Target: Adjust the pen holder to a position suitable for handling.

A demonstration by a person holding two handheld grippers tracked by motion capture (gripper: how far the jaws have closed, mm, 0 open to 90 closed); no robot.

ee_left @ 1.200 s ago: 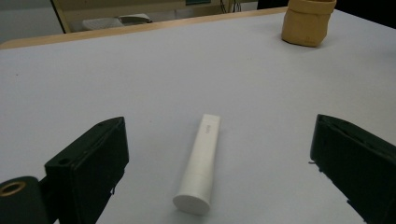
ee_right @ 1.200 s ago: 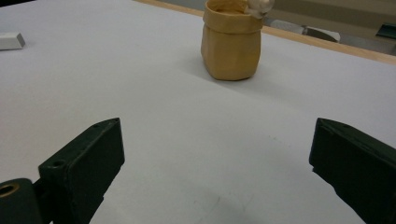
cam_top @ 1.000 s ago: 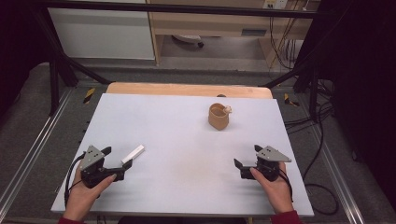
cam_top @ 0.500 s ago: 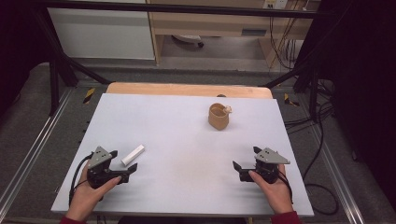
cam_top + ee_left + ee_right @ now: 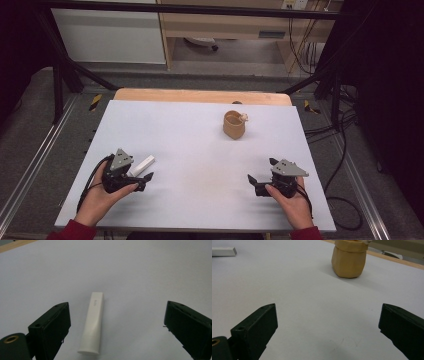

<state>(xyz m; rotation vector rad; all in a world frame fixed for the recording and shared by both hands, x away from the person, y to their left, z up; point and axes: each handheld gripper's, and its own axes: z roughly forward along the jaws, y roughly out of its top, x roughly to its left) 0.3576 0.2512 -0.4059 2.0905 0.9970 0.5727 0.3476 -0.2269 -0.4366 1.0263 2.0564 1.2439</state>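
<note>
Two handheld grippers sit low at the near edge of a white table (image 5: 200, 140), one in each of a person's hands, with red sleeve cuffs just visible at the bottom of the high view.

The left gripper (image 5: 142, 177) has its two black jaws spread wide apart and grips nothing. One white tube (image 5: 93, 323) lies flat on the table between those jaws, closer to the jaw on the left of the left gripper view and touching neither. Its wide round end points back toward the gripper and its flat crimped end points away. Faint lettering runs along the tube but is too small to read. In the high view the gripper's body and grey plate cover the tube's near end.

The right gripper (image 5: 261, 175) also has its jaws wide apart, with bare table between them. Well ahead of it, slightly toward its right jaw, stands one small tan pouch-like container (image 5: 349, 260), upright, with a rolled rim. Something pale sits at its top edge; it is cut off in the right gripper view and too small to identify in the high view. The tube's end shows far off to this gripper's left.
</note>
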